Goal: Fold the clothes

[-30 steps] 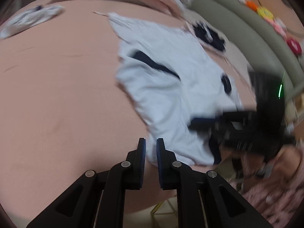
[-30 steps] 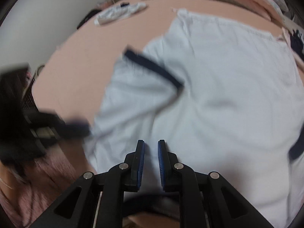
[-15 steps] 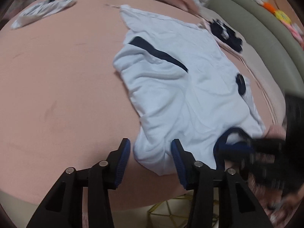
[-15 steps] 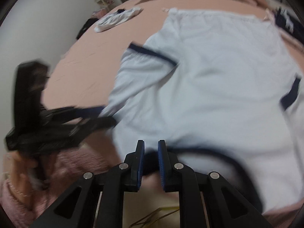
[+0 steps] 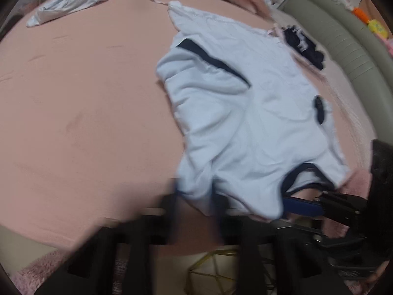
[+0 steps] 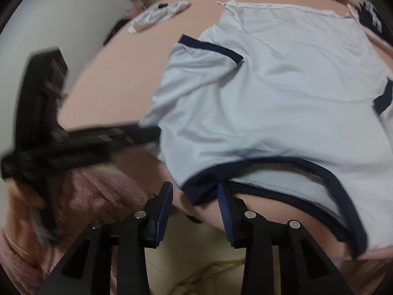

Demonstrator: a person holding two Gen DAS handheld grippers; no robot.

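A pale blue T-shirt [image 5: 245, 113] with navy trim lies spread on the pink bed, also in the right wrist view [image 6: 282, 98]. Its navy collar [image 6: 270, 164] hangs at the near bed edge. My left gripper [image 5: 194, 204] is blurred, open, its fingers on either side of the shirt's near left shoulder corner. My right gripper [image 6: 195, 199] is open, its fingers straddling the left end of the collar. The right gripper shows in the left wrist view [image 5: 302, 206]; the left gripper shows in the right wrist view [image 6: 147, 132].
The pink bed sheet [image 5: 86, 98] carries a crumpled pale garment [image 5: 68, 5] at far left and a dark navy garment [image 5: 302, 44] at far right. A grey-green sofa [image 5: 343, 49] stands behind. A gold wire frame [image 5: 211, 268] stands on the floor below the bed edge.
Both grippers have opened from shut and moved in to the shirt's near edge. The left now straddles the shoulder corner, the right the collar.
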